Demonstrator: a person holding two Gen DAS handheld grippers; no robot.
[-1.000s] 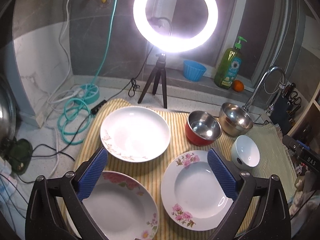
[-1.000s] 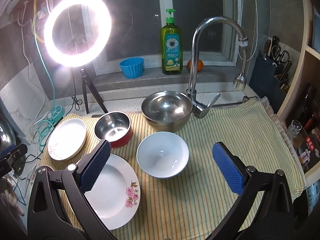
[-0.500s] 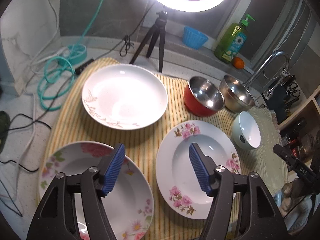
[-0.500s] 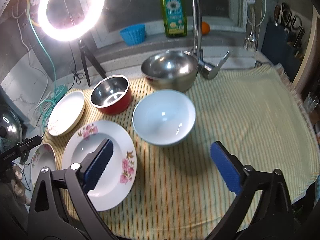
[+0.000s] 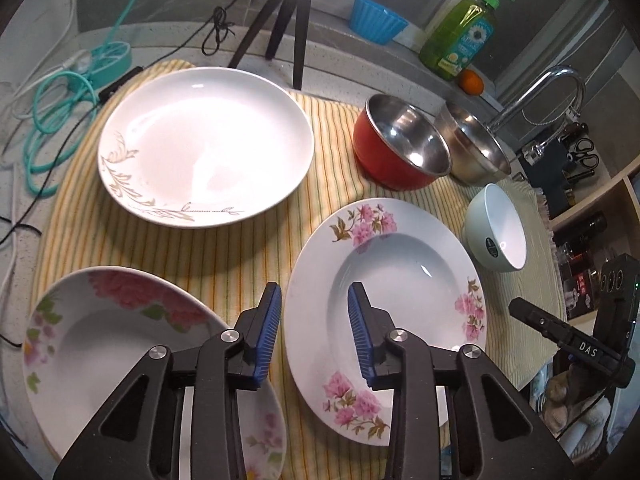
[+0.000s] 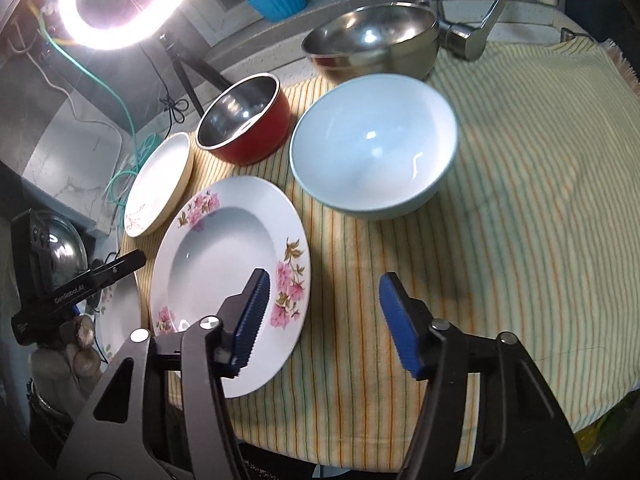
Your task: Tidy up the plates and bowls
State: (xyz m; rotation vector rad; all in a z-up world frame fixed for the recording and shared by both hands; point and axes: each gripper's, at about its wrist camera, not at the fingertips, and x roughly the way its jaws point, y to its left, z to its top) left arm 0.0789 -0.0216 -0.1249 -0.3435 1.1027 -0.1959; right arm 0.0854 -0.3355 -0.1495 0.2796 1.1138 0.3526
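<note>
Both grippers have been lowered, jaws just closing yet gripping nothing: the left gripper (image 5: 314,330) straddles the pink-flowered plate's (image 5: 384,256) near-left rim, the right gripper (image 6: 322,322) its right rim.

Seen from the left wrist, a white round plate with a brown leaf sprig (image 5: 206,146) lies flat at upper left on the striped cloth. At lower left sits a white plate with a large red bloom (image 5: 100,344), partly hidden. Right of centre lies a deep white plate with pink flower clusters (image 5: 384,280), upright and empty. Above it a red-walled steel-lined bowl (image 5: 400,148) stands touching or just beside a plain steel bowl (image 5: 472,148). A pale blue-white ceramic bowl (image 5: 498,228) sits at right, empty.
</note>
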